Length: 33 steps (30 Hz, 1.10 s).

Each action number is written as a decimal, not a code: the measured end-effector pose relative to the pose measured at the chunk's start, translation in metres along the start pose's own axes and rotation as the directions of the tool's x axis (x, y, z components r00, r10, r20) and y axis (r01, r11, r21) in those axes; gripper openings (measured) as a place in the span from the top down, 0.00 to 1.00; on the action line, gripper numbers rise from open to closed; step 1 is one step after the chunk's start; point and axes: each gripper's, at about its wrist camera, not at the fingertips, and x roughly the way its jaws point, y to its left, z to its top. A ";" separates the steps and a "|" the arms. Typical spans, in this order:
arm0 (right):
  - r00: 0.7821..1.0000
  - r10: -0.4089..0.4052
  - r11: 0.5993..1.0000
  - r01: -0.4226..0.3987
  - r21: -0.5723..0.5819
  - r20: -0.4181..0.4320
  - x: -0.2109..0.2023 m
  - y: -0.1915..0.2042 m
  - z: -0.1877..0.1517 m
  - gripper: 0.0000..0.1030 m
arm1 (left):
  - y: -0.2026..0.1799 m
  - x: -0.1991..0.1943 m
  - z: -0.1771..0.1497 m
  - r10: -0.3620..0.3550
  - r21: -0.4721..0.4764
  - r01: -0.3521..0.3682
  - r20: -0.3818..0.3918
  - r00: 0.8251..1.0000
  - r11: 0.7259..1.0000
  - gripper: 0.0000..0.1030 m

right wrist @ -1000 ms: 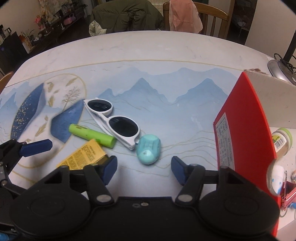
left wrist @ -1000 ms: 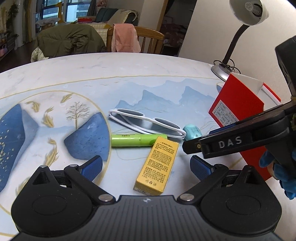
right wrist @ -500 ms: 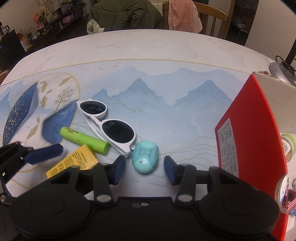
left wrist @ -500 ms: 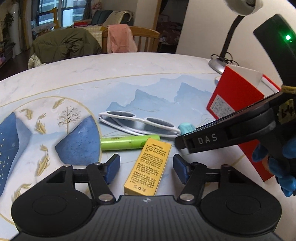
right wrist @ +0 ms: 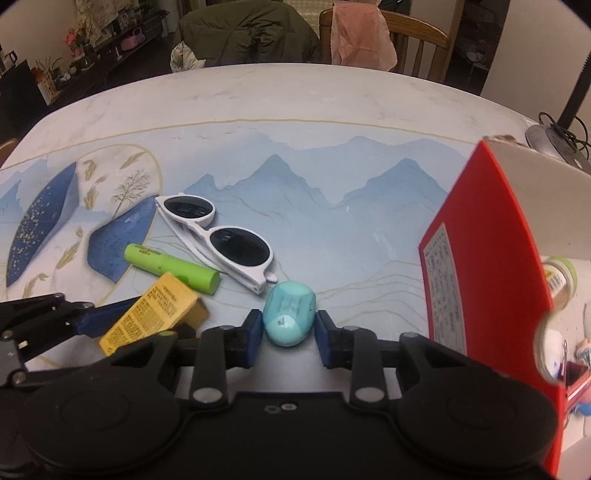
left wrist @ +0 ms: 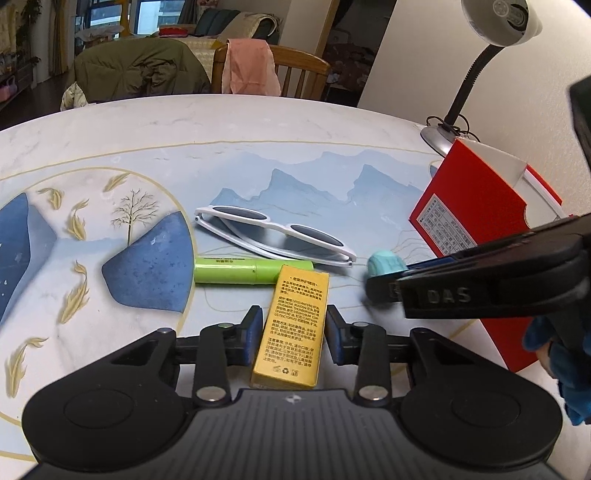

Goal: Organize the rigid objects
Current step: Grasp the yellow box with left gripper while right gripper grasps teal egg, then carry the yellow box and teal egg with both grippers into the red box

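A yellow carton lies on the painted table, and my left gripper is closing on it, its blue pads touching both long sides. In the right wrist view a small teal case sits between the blue pads of my right gripper, which is closing and touches both of its sides. White sunglasses and a green tube lie just beyond the carton. An open red box stands at the right.
A desk lamp stands behind the red box at the table's far right. Inside the red box I see a small jar and other bits. Chairs draped with a jacket and a pink cloth stand beyond the far edge.
Both grippers went from wide open to closed in. The left pads now meet the yellow carton and the right pads meet the teal case. Neither hand shifted much.
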 end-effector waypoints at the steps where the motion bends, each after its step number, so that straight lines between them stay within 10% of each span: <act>1: 1.000 0.002 1.000 -0.002 0.006 0.002 -0.003 -0.001 -0.002 0.72 | 0.000 -0.001 0.000 0.000 -0.002 0.000 -0.002 1.000 1.000 0.67; 33: 0.974 0.065 0.992 -0.087 0.093 0.216 -0.165 -0.030 -0.051 0.72 | -0.056 -0.109 0.026 -0.123 -0.087 0.127 0.049 0.991 0.988 0.71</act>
